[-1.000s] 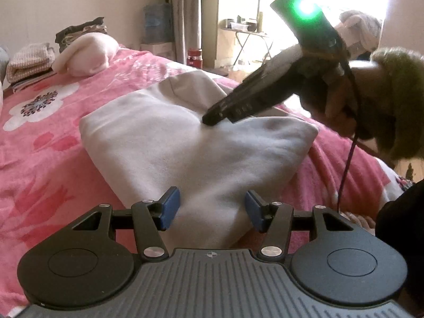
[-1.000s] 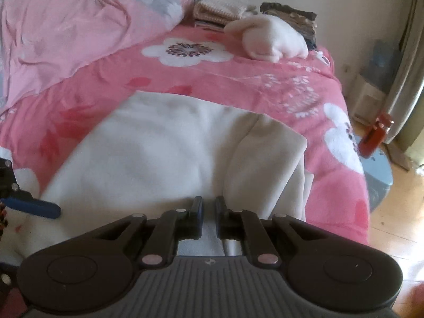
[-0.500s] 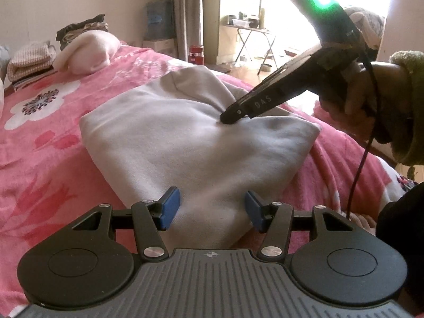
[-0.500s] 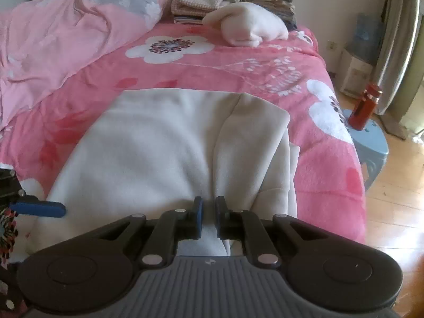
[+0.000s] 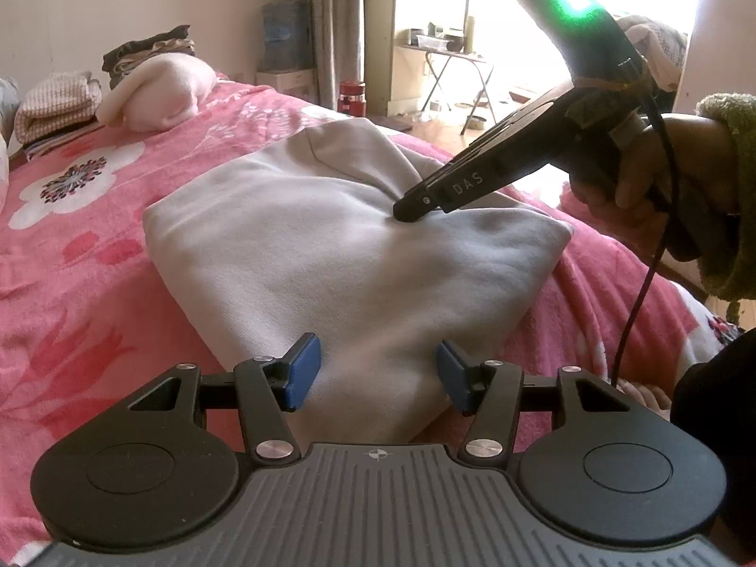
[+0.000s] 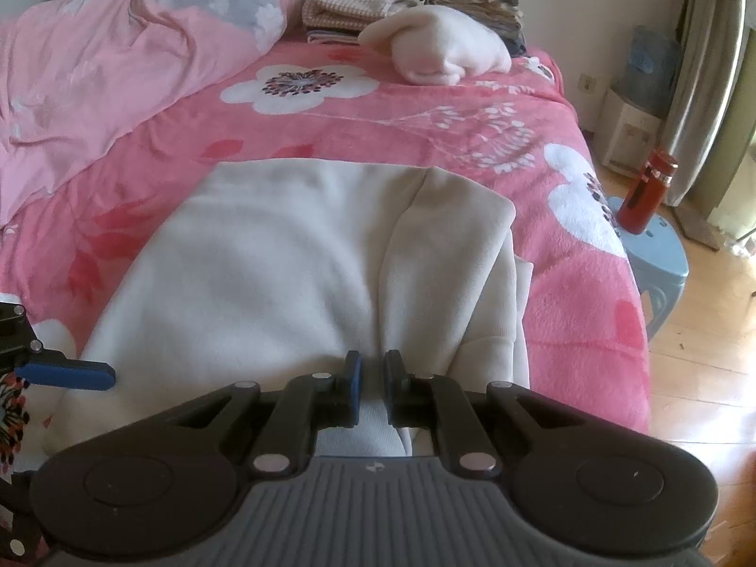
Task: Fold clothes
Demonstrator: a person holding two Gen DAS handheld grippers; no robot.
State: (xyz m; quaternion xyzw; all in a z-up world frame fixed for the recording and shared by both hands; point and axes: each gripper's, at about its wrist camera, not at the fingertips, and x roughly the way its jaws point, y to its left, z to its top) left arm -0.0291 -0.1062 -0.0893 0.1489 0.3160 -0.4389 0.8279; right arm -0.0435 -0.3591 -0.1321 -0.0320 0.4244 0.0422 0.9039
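One pale grey garment [image 5: 330, 255] was laid out flat on the pink flowered blanket [image 5: 71, 283] of the bed, partly folded, with one flap doubled over along its far side in the right wrist view. The left gripper [image 5: 373, 373] was held spread just above the near edge of the garment, its two blue pads [image 5: 300, 368] standing apart with cloth seen between them but not pressed. The right gripper [image 6: 371, 390] was seen almost pressed together, a ridge of the garment's fabric pinched between its two fingers; in the left wrist view its tip was set down on the middle of the cloth, the handle gripped by one hand [image 5: 661, 165] in a green fuzzy cuff. At the head of the bed three piles were counted: one checked stack [image 6: 349, 9], one dark stack [image 6: 472, 0], and one cream bundle [image 6: 444, 54] in front of them. One red bottle [image 6: 647, 193] was stood on one blue stool [image 6: 657, 255] beside the bed.
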